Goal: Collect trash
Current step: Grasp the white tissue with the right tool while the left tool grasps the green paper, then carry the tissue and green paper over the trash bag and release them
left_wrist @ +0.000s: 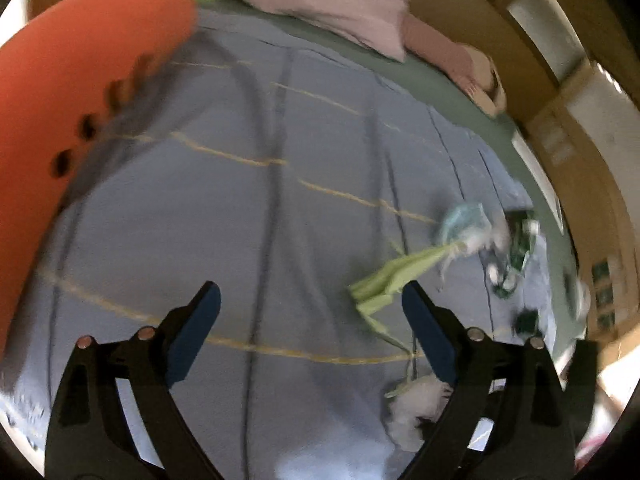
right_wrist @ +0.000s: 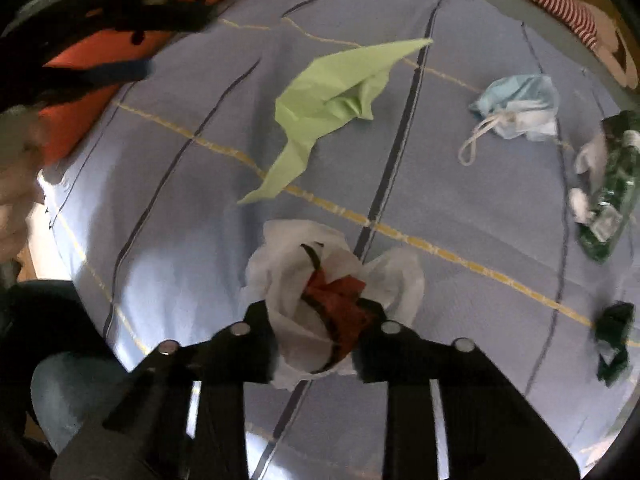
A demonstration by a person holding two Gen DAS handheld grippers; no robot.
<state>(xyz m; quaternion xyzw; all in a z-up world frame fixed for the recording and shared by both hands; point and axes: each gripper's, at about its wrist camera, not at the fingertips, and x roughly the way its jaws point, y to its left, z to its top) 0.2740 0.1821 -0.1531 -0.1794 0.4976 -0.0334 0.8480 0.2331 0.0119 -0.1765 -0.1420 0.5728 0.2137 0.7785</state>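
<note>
My right gripper [right_wrist: 316, 332] is shut on a crumpled white napkin with a red and black print [right_wrist: 320, 280], held just above the blue striped bed cover [right_wrist: 160, 200]. Beyond it lie a crumpled green paper [right_wrist: 328, 104], a blue face mask [right_wrist: 516, 108], a green plastic wrapper [right_wrist: 612, 192] and a small dark green scrap [right_wrist: 614, 340]. My left gripper [left_wrist: 312, 320] is open and empty over the cover, its blue pads [left_wrist: 200, 332] wide apart. The green paper [left_wrist: 392, 280], the mask [left_wrist: 464, 224] and the white napkin [left_wrist: 416, 404] lie to its right.
An orange bin or basket with holes [left_wrist: 80, 80] stands at the left, also in the right wrist view [right_wrist: 120, 40]. Pink pillows [left_wrist: 340, 0] lie at the head of the bed. Wooden furniture [left_wrist: 580, 140] lines the far side. The left gripper [right_wrist: 100, 40] shows blurred at upper left.
</note>
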